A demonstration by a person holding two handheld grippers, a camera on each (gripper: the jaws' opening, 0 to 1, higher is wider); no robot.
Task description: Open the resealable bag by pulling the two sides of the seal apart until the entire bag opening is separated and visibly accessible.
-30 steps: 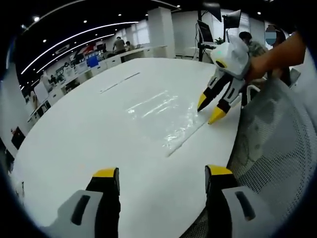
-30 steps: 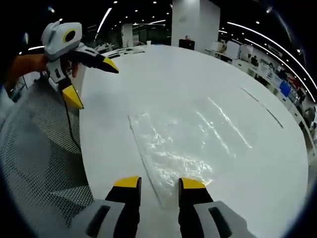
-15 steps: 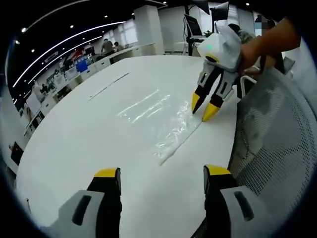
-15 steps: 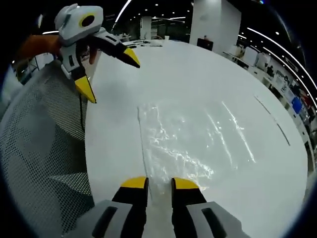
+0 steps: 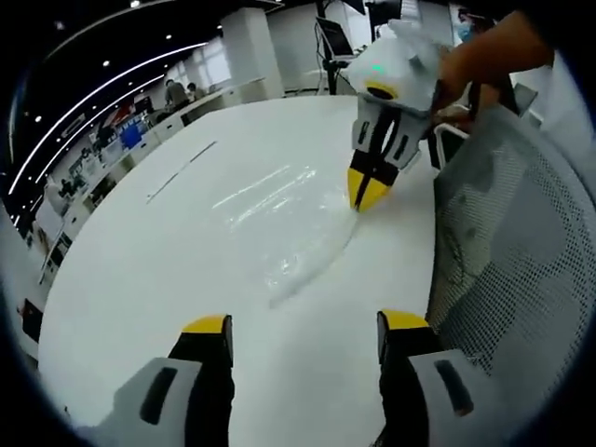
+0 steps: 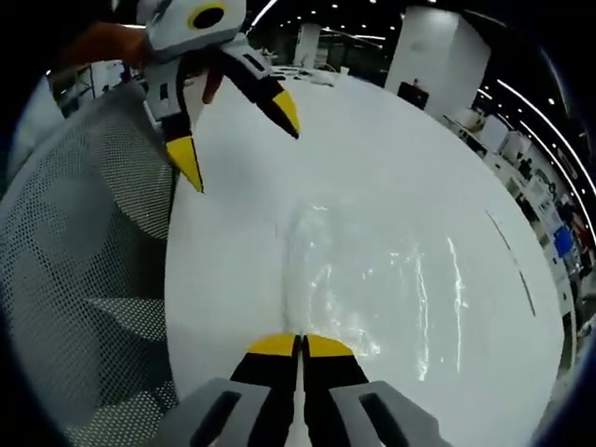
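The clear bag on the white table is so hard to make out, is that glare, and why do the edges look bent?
In the right gripper view the bag shows mostly as bright streaks of reflected ceiling light on the table; in the left gripper view the bag is fainter still. Both views bow straight lines toward the rim, which is fisheye distortion.

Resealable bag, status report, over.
Right claw shut on the bag's seal edge. Left claw open, clear of it. Bag flat on white table, unopened. Mesh chair close alongside.

White table, mesh chair, white pillar, ceiling light strips.
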